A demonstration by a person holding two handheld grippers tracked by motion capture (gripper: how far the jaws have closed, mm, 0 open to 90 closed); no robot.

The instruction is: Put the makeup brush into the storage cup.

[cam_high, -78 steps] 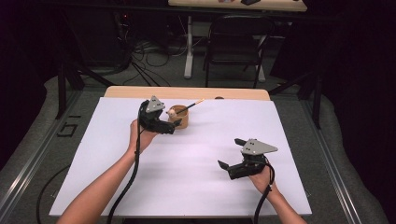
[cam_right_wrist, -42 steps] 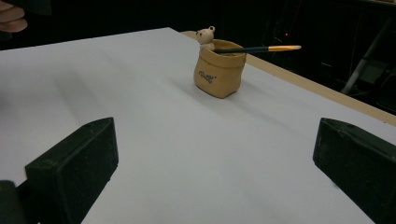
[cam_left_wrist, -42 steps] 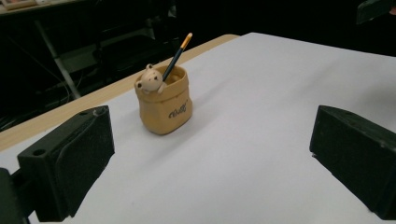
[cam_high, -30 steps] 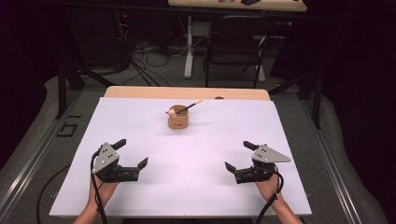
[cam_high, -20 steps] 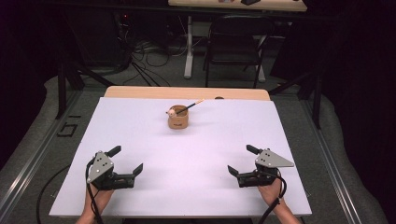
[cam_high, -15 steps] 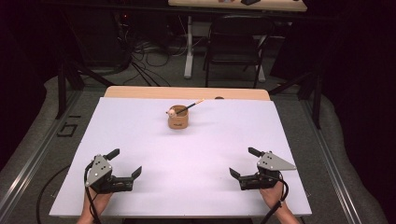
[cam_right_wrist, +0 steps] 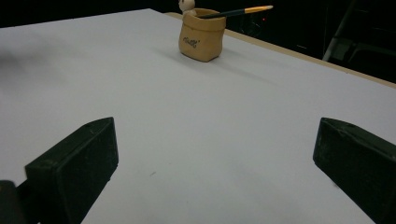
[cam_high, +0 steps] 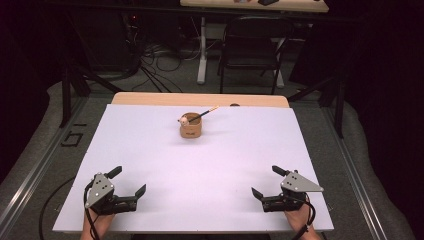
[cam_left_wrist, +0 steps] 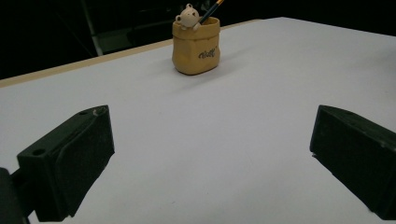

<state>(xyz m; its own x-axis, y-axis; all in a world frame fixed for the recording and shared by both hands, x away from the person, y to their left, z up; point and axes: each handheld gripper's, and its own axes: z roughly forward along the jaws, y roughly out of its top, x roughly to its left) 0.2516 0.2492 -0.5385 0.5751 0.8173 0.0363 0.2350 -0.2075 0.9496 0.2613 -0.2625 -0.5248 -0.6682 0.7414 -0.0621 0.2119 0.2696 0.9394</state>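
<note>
Both grippers low, fingers apart

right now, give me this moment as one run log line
left gripper: open, near table edge | right gripper: open, near table edge | pencil: leaning in cup | cup: far centre of table, untouched

Bare table lies all around; the pot with its slanting pencil stands far centre.

- Setting: probably a lab or recording studio; dark surroundings are hard to read.
- White-topped table on grey carpet.
- Loose cables on the floor.
- Folding chair behind the table.
</note>
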